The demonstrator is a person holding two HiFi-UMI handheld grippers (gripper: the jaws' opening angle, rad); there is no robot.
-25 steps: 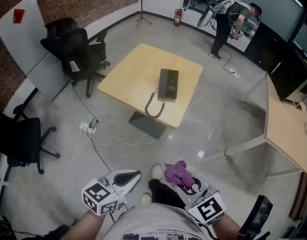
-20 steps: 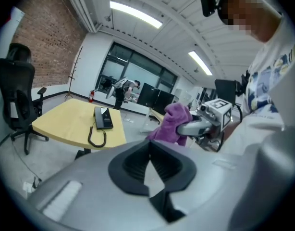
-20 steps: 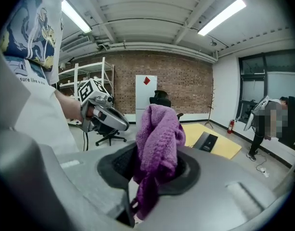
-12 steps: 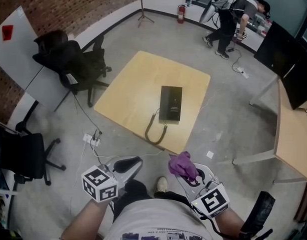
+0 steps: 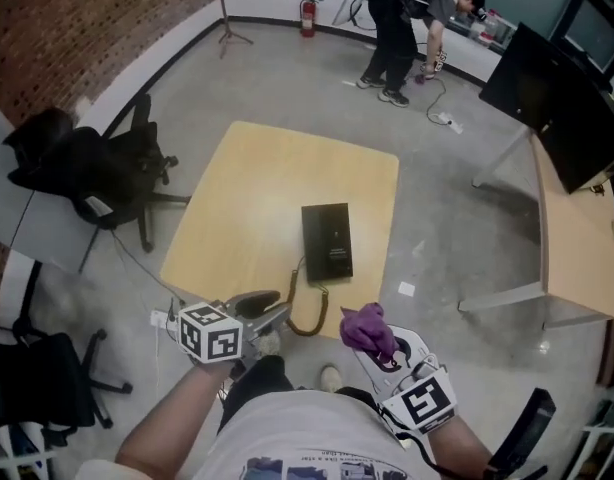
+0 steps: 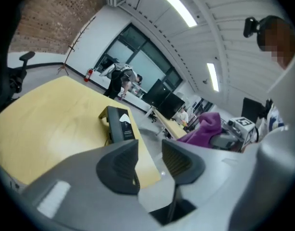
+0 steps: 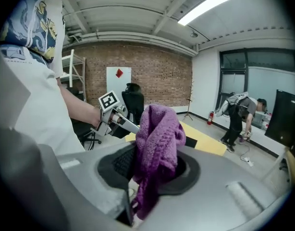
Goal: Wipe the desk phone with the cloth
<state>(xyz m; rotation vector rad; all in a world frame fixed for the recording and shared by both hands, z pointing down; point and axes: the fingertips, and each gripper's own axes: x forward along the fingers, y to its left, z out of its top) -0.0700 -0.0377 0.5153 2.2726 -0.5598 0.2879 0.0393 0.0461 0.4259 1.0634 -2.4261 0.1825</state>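
Fluffy purple cloth is seen clamped in R gripper; L gripper, ribbed jaws just opened w/ nothing between, is held at pale wood tabletop's near edge, near flat black desk phone.

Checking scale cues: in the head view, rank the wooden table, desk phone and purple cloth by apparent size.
1. wooden table, clearly largest.
2. desk phone.
3. purple cloth, only slightly smaller-looking; it is bunched and nearer the camera, so these two are unsure.
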